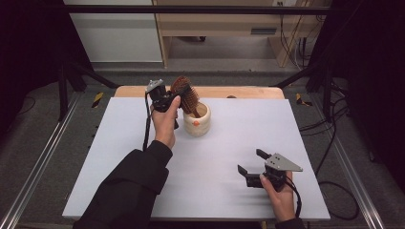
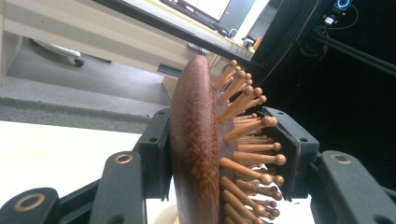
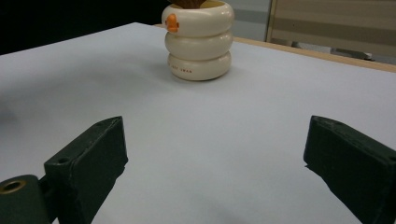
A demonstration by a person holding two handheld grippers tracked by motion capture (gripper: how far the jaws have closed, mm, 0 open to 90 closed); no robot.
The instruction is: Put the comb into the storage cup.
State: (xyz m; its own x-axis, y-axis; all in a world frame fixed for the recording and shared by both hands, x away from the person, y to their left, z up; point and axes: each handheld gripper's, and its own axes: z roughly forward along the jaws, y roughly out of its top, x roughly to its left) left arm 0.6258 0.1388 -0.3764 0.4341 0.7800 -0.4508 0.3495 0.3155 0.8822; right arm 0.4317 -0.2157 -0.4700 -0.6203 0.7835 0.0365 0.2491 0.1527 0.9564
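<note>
Left gripper [image 1: 173,98] clamps hairbrush [image 1: 185,93] over cup [image 1: 197,119], seemingly near table's [image 1: 143,186] far edge.

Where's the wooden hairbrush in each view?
High view: hairbrush at upper centre, head clamped in the left tongs, handle down in the cream holder.
Left gripper view: centre, edge-on between the jaws, bristles pointing right.
Right gripper view: a brown sliver at the top edge, inside the holder.
Shared landmark: the cream holder.

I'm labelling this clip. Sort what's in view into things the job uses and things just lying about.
In use:
- brown wooden paddle hairbrush with peg bristles, clamped in the left claw
- cream ringed ceramic cup with an orange mark

Lying about:
- light wooden cabinet behind the table
- black cables on the floor
</note>
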